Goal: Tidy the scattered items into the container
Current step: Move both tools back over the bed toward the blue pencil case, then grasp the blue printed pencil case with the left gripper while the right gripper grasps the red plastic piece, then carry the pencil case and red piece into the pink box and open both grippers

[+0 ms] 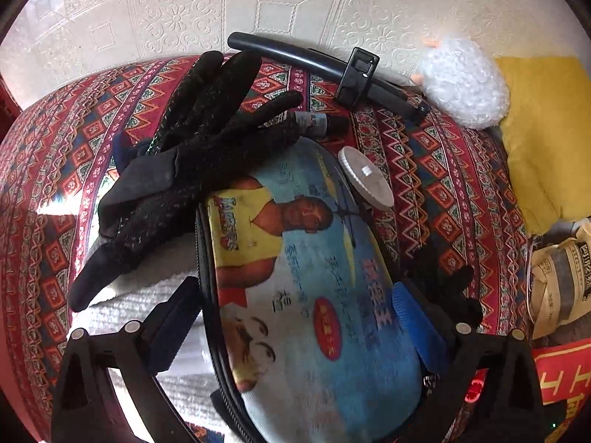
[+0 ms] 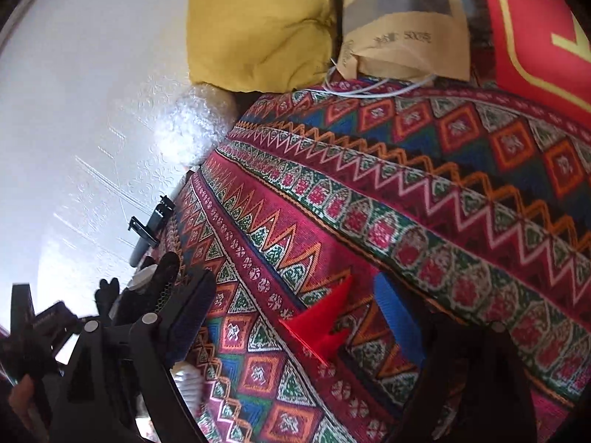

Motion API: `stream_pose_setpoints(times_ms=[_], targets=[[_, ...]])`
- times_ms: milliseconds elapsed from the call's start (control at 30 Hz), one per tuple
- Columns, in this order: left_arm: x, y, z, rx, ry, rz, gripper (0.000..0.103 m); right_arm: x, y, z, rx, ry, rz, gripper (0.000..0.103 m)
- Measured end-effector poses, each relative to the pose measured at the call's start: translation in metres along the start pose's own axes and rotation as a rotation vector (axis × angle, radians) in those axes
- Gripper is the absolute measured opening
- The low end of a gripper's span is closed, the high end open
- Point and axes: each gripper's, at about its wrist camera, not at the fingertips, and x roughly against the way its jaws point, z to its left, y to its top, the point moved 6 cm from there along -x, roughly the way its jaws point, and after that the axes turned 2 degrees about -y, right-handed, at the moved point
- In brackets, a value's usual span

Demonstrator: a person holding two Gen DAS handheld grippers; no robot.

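On the woven red zigzag-patterned cloth (image 1: 424,170), the left tongs (image 1: 295,317) gape wide over a glossy printed oval zip case (image 1: 314,295) bearing a knitted black glove (image 1: 192,155), while the right tongs (image 2: 295,313) stand apart, empty.

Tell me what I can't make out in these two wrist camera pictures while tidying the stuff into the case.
- Printed case, left wrist view: its interior is out of sight; the lid faces the camera and the black glove overlaps its upper left.
- Small bottle, left wrist view: label too small to read; glove fingers cover one end.
- Red plastic piece, right wrist view: shape unclear, blurred.
- Paper bag, right wrist view: cut off by the top edge.
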Motion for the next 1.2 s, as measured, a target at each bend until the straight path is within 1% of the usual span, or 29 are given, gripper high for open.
stream_pose_setpoints(times_ms=[67,100,133,167,200,233,267,300,367,400,467,500,533,567,667,767,833,867,933,1000,1033,1067,1133,1167,1200], targets=[[-0.003,0.001,0.001,-0.01,-0.005,-0.024,0.101,-0.004,-0.002,0.006,0.051,-0.037,-0.006,0.092],[-0.001,0.001,0.002,-0.022,-0.004,-0.03,0.092,-0.006,-0.004,0.009,0.091,-0.064,0.0,0.084],[0.004,0.0,0.004,-0.022,-0.004,-0.037,0.086,-0.007,-0.006,0.01,0.13,-0.096,0.009,0.055],[0.011,0.0,0.01,-0.006,-0.006,-0.051,0.063,-0.009,-0.008,0.009,0.147,-0.108,0.027,0.034],[0.02,0.001,0.018,0.017,-0.014,-0.065,0.033,-0.011,-0.009,0.006,0.124,-0.079,0.062,0.013],[0.03,0.0,0.027,0.043,-0.046,-0.069,0.024,-0.013,-0.008,0.0,0.084,-0.036,0.081,0.011],[0.038,-0.003,0.035,0.07,-0.098,-0.056,0.013,-0.011,-0.008,-0.004,0.063,-0.007,0.091,0.011],[0.045,-0.008,0.042,0.089,-0.144,-0.036,0.009,-0.007,-0.008,-0.008,0.051,0.015,0.1,0.011],[0.062,-0.021,0.056,0.103,-0.183,-0.026,0.008,0.003,-0.01,-0.019,-0.013,0.076,0.117,0.011],[0.072,-0.03,0.061,0.098,-0.195,-0.031,0.008,0.008,-0.013,-0.027,-0.085,0.128,0.133,0.011],[0.088,-0.049,0.067,0.091,-0.237,-0.032,0.008,0.015,-0.022,-0.035,-0.256,0.272,0.175,0.01],[0.097,-0.059,0.07,0.092,-0.268,-0.031,0.007,0.02,-0.027,-0.037,-0.321,0.334,0.19,0.01],[0.106,-0.071,0.074,0.093,-0.298,-0.031,0.007,0.027,-0.03,-0.037,-0.355,0.373,0.195,0.01],[0.115,-0.083,0.078,0.093,-0.324,-0.03,0.007,0.035,-0.033,-0.035,-0.358,0.39,0.194,0.01],[0.141,-0.123,0.094,0.111,-0.408,-0.028,0.007,0.065,-0.04,-0.017,-0.295,0.424,0.176,0.01],[0.161,-0.161,0.117,0.128,-0.44,-0.036,0.007,0.094,-0.048,0.002,-0.254,0.487,0.164,0.01],[0.171,-0.185,0.134,0.147,-0.467,-0.05,0.004,0.11,-0.057,0.016,-0.209,0.506,0.166,0.01],[0.176,-0.195,0.143,0.144,-0.474,-0.063,0.0,0.117,-0.062,0.023,-0.188,0.519,0.17,0.01],[0.183,-0.214,0.158,0.106,-0.448,-0.094,0.0,0.127,-0.077,0.043,-0.139,0.547,0.191,0.01],[0.179,-0.23,0.163,0.027,-0.426,-0.082,0.0,0.132,-0.093,0.061,-0.093,0.56,0.218,0.01],[0.173,-0.236,0.169,0.021,-0.417,-0.066,0.001,0.134,-0.103,0.069,-0.075,0.563,0.234,0.01],[0.165,-0.24,0.178,0.041,-0.404,-0.045,0.004,0.134,-0.112,0.076,-0.062,0.568,0.252,0.01],[0.152,-0.245,0.202,0.107,-0.354,-0.022,0.029,0.13,-0.129,0.09,-0.044,0.581,0.292,0.01],[0.147,-0.244,0.213,0.135,-0.322,-0.023,0.057,0.127,-0.136,0.096,-0.034,0.584,0.311,0.01],[0.145,-0.242,0.22,0.151,-0.306,-0.036,0.077,0.127,-0.142,0.1,-0.022,0.583,0.325,0.01]])
